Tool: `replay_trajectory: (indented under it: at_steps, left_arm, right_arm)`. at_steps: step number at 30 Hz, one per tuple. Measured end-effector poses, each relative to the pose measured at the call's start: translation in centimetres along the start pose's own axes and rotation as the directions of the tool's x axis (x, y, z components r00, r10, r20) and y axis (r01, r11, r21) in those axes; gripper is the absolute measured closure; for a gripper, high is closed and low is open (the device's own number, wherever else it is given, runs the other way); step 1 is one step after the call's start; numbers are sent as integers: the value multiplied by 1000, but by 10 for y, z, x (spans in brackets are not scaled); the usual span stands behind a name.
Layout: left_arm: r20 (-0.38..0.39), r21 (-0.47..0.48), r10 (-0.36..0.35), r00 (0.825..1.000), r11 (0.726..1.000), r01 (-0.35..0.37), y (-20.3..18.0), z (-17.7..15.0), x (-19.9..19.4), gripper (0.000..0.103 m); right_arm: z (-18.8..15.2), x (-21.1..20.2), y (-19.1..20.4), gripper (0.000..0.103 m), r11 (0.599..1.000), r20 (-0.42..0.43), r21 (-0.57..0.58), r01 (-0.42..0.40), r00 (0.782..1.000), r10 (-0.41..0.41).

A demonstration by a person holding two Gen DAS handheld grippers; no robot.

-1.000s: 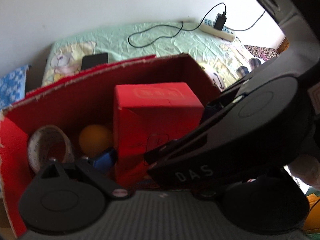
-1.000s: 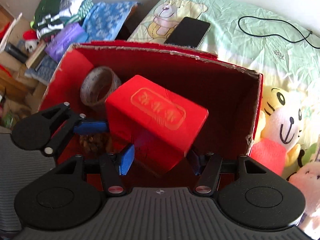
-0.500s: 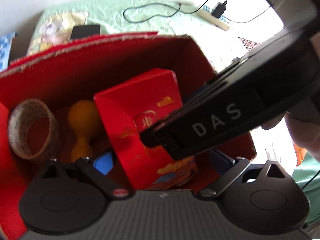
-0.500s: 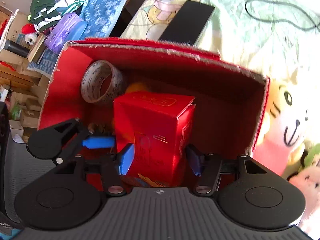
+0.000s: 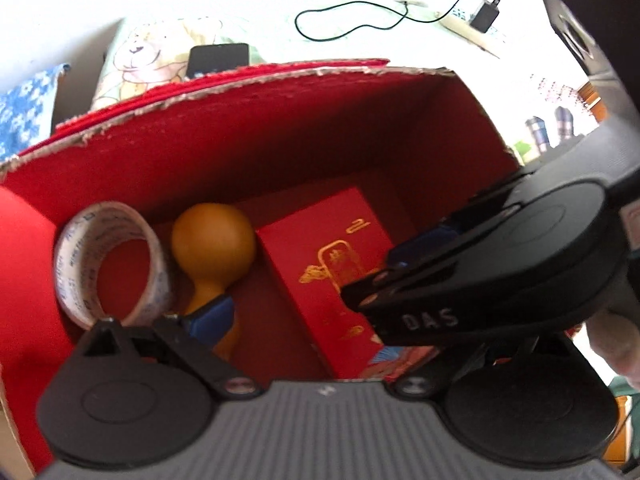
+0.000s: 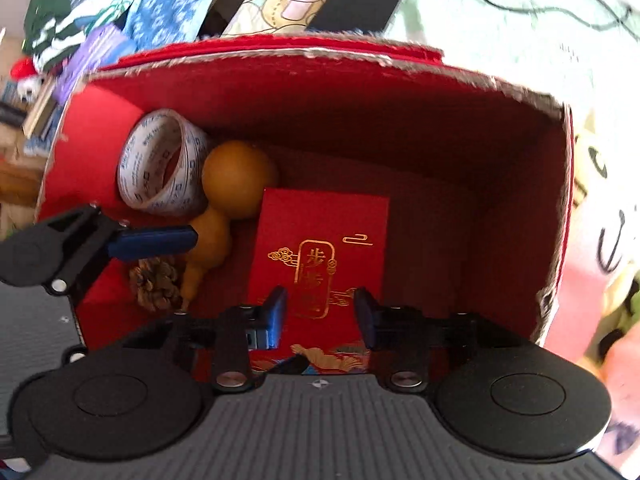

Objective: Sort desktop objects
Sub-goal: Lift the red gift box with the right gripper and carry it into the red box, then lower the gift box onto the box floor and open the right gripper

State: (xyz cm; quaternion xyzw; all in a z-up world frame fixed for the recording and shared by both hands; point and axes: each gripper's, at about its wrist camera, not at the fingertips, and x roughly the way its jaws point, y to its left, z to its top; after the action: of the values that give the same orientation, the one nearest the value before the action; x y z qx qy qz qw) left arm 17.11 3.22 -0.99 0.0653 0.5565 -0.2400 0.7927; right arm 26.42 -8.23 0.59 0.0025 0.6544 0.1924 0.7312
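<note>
Left wrist view: red cardboard bin (image 5: 280, 128) open-topped on bed. Inside, along left wall: tape roll (image 5: 110, 264) on edge, orange gourd (image 5: 214, 248) beside it, red gift box (image 5: 340, 272) lying flat on floor at centre. Left gripper (image 5: 320, 320) over bin; only one blue fingertip (image 5: 212, 316) visible, over gourd neck; other side hidden behind right gripper body, so cannot tell spread.

Right wrist view: right gripper (image 6: 320, 316) above near end of gift box (image 6: 320, 248), jaws closing, pads apart, nothing pinched. Pine cone (image 6: 156, 280) beside gourd (image 6: 236, 180). Phone (image 6: 356, 2) on bedsheet beyond bin.
</note>
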Motion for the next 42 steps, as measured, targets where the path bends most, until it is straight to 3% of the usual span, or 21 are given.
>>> replay_trajectory:
  at_steps: [3, 5, 9, 13, 17, 20, 23, 28, 30, 33, 37, 38, 42]
  left_arm:
    - [-1, -7, 0, 1000, 1000, 0, 3, 2, 0, 5]
    - [8, 10, 41, 999, 999, -42, 3, 4, 1, 5]
    - [44, 48, 113, 993, 992, -115, 4, 5, -5, 3]
    - [41, 50, 111, 993, 992, -113, 8, 6, -4, 3]
    - [49, 52, 107, 993, 993, -109, 12, 4, -5, 4]
    - [47, 52, 95, 994, 994, -97, 16, 3, -6, 8]
    - [50, 35, 96, 994, 995, -98, 24, 3, -7, 8]
    - [47, 49, 107, 993, 993, -109, 28, 1, -8, 8]
    - [45, 53, 101, 994, 993, -103, 27, 1, -8, 8]
    - [40, 59, 112, 993, 992, -115, 26, 1, -6, 9]
    - [51, 73, 114, 992, 990, -118, 25, -1, -7, 8]
    - [51, 76, 117, 992, 990, -121, 25, -2, -7, 8]
    - [51, 79, 124, 991, 989, -128, 24, -3, -6, 8]
  right_arm:
    - [1, 1, -6, 64, 993, -19, 86, -86, 996, 88]
    - [1, 3, -11, 64, 983, -20, 140, -122, 992, 126]
    - [1, -13, 1, 64, 999, 72, 44, 6, 997, -9]
    - [5, -8, -2, 64, 998, 53, 30, 52, 997, -54]
    - [4, -7, -6, 65, 998, 76, 49, 29, 997, -33]
    - [3, -12, -2, 65, 999, 110, 18, -45, 993, 42]
    - [6, -8, -1, 65, 985, 73, 48, -168, 984, 164]
    - [10, 7, -7, 66, 938, 53, 113, -327, 945, 322]
    - [9, 15, -8, 66, 924, 44, 142, -355, 935, 353]
    - [7, 23, -5, 67, 936, 34, 178, -303, 953, 302]
    - [1, 12, -4, 67, 980, 61, 156, -119, 992, 111]
    - [0, 9, -7, 76, 982, 75, 163, -96, 994, 85]
    - [-1, 3, -16, 80, 969, 108, 220, -111, 990, 88]
